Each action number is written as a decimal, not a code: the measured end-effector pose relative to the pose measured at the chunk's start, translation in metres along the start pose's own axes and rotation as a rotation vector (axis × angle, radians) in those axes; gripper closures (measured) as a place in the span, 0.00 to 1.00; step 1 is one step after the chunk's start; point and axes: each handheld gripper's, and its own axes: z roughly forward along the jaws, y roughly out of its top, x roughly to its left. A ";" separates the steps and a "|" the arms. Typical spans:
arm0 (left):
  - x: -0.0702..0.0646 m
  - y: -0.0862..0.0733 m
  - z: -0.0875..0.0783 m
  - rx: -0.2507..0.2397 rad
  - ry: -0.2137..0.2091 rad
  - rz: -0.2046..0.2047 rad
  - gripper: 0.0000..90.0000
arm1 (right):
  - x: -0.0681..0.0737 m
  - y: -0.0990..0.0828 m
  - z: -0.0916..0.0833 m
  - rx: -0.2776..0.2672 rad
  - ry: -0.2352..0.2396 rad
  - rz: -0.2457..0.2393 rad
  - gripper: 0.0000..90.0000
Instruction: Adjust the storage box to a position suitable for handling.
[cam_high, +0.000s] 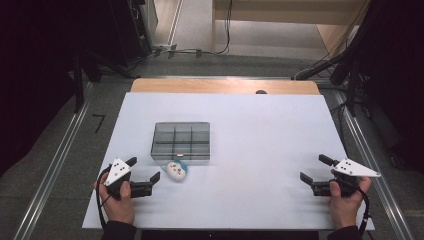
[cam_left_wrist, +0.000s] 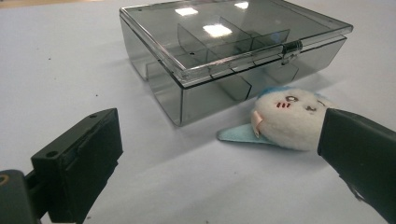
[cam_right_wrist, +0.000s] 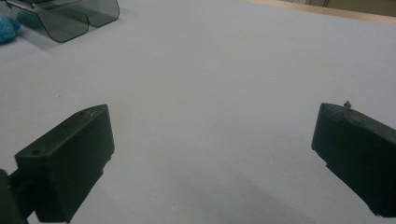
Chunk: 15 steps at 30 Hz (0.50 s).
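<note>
White counter spans the workspace. Smoky clear compartment box sits left of centre, lid latched shut, dividers showing through. Left tongs and right tongs rest low at opposite near corners, both released and empty. Small plush toy lies against the box front, just beside the left tongs, probably the first pick-up.

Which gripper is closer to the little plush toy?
Left. The left gripper sits open right beside the plush toy; the right gripper is open far across the white table.
</note>
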 end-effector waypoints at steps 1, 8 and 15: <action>0.000 0.000 0.000 -0.001 0.005 0.001 0.00 | 0.000 0.000 0.001 0.005 0.006 -0.005 0.00; -0.003 0.004 -0.004 0.000 0.011 0.025 0.00 | 0.000 0.000 0.001 0.012 0.011 -0.003 0.00; 0.002 0.019 -0.006 -0.034 0.020 -0.031 0.02 | 0.000 0.000 0.002 0.016 0.014 -0.006 0.00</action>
